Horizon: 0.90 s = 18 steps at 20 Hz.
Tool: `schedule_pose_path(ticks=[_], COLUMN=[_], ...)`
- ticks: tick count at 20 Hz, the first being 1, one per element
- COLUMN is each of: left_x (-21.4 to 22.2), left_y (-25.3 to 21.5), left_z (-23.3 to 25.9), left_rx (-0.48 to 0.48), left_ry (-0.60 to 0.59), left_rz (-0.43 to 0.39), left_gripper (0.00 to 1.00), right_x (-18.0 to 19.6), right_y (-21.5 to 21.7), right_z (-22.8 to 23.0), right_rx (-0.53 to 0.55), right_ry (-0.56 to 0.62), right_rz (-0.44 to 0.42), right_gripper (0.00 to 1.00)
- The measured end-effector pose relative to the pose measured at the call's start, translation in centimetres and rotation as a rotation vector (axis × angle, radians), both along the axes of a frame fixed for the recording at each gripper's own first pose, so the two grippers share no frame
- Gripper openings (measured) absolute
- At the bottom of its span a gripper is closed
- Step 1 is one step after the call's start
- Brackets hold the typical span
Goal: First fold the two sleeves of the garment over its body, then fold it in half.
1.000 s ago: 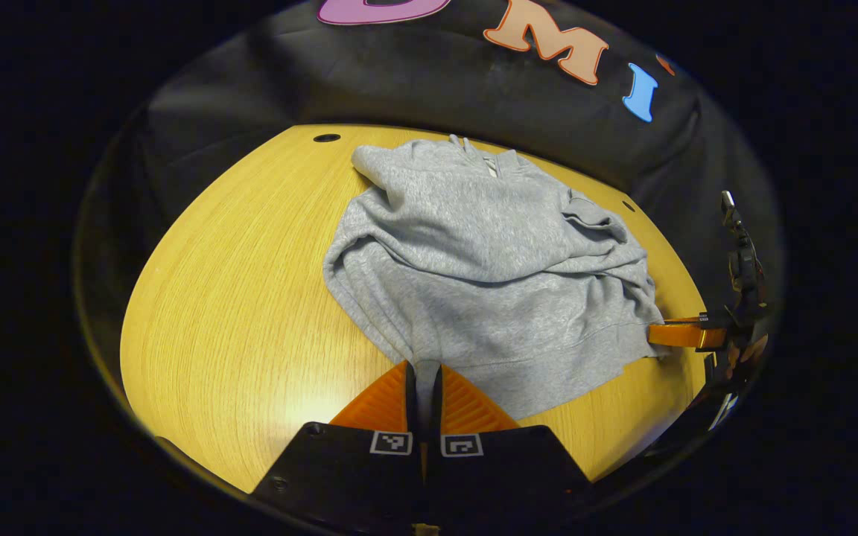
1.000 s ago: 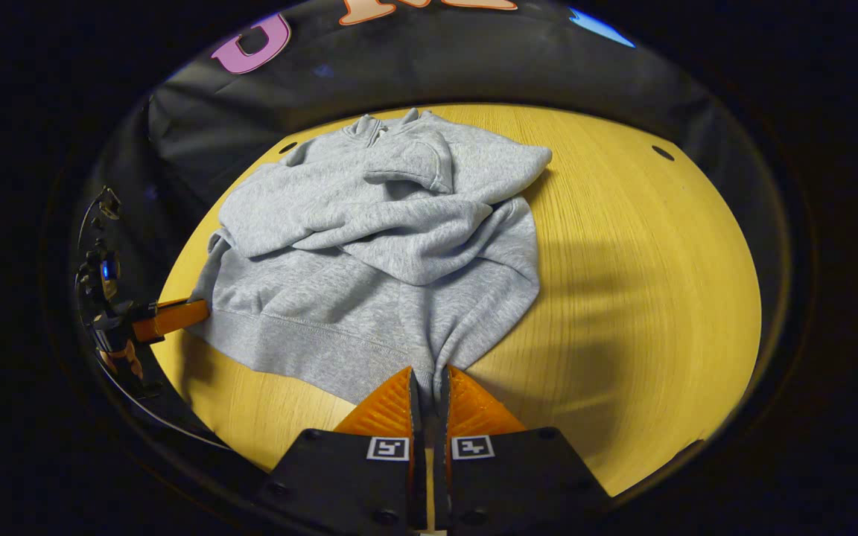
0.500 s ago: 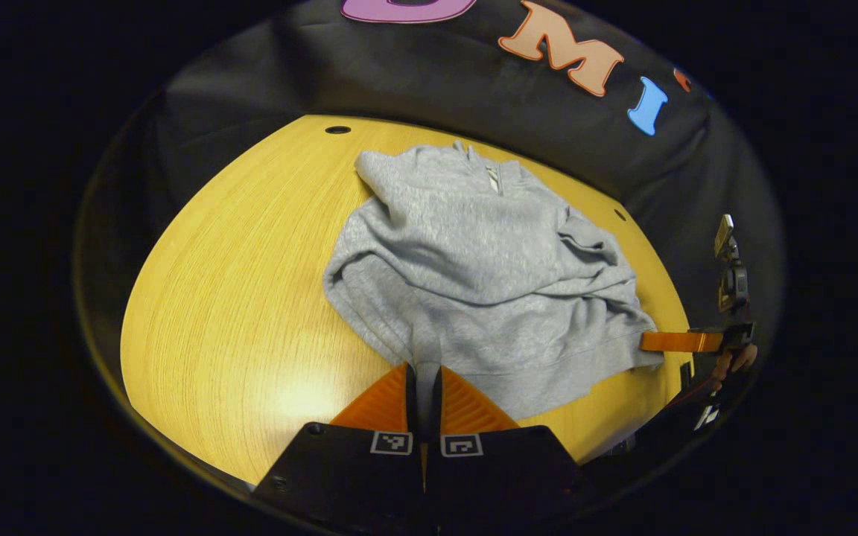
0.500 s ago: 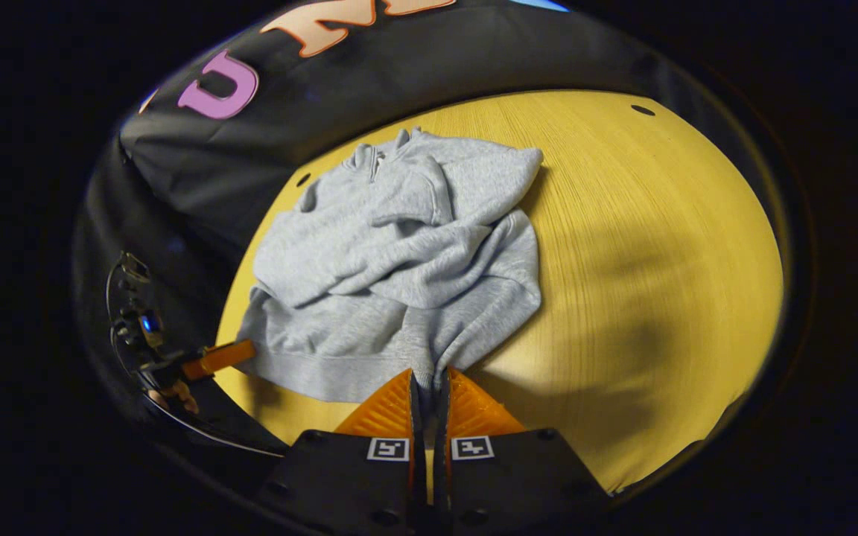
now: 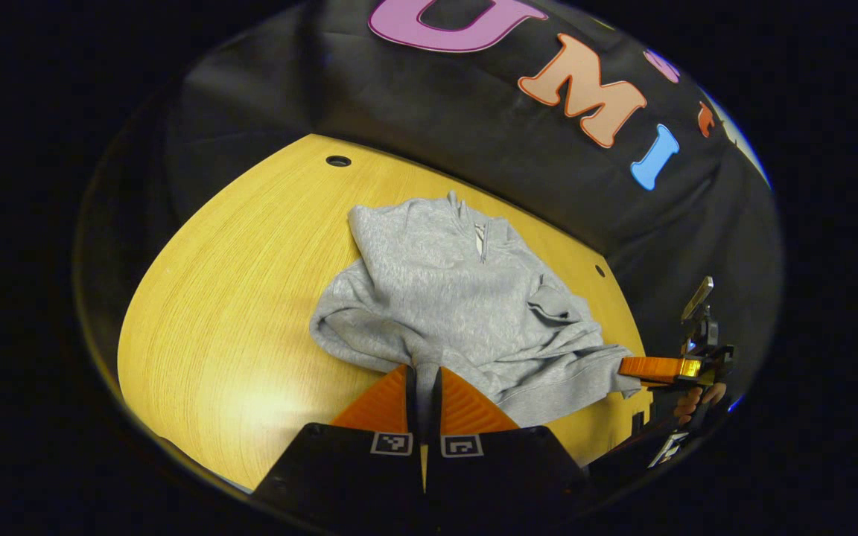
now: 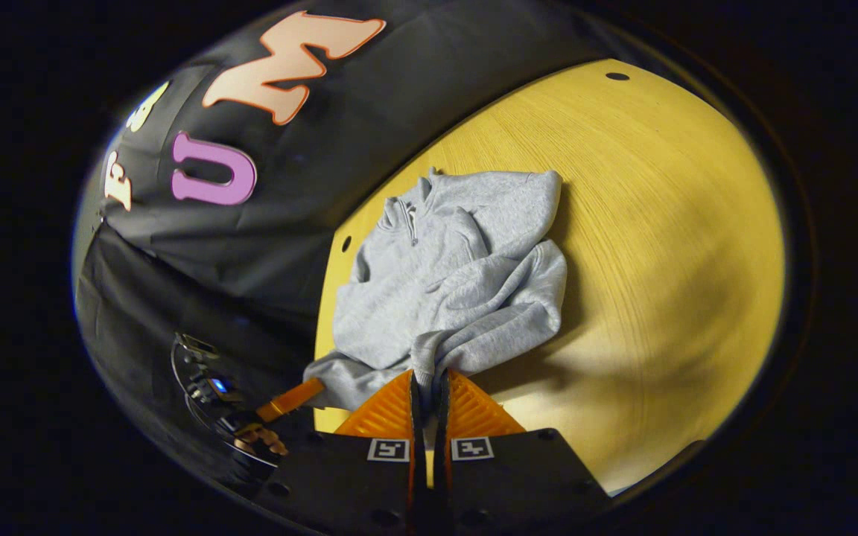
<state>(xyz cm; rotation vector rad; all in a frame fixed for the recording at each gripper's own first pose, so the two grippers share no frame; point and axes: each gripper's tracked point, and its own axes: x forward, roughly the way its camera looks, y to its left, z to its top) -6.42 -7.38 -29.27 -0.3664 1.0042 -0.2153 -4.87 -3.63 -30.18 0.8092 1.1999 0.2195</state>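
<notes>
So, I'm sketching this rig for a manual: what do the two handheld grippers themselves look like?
Both look alike: the left gripper and right gripper each have two ridged, wedge-shaped orange fingers on a black body bearing a pair of square black-and-white markers.

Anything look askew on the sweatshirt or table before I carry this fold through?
Nothing is damaged or spilled. The grey sweatshirt looks rumpled: both sleeves lie bunched across its body in loose ridges rather than flat. The left gripper and right gripper each pinch the hem, lifted off the wooden table.
</notes>
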Motion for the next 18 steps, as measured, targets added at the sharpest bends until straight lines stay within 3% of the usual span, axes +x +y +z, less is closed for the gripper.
schedule_pose_path(ticks=[7,13,18], left_x=[6.0,10.1,11.8], left_y=[1.0,1.7,2.0], left_z=[1.7,0.2,-3.4], left_rx=[-0.101,-0.171,-0.169], left_ry=[-0.006,0.058,0.186], left_rz=[0.079,0.135,0.192], left_gripper=[0.0,0.0,0.0], right_x=[6.7,10.6,12.7], right_y=[-0.7,-2.4,-2.0], right_z=[1.6,-0.6,-4.7], right_rx=[0.191,0.261,0.256], right_ry=[0.05,0.143,0.217], right_rz=[-0.249,-0.415,-0.492], right_gripper=[0.06,0.06,0.06])
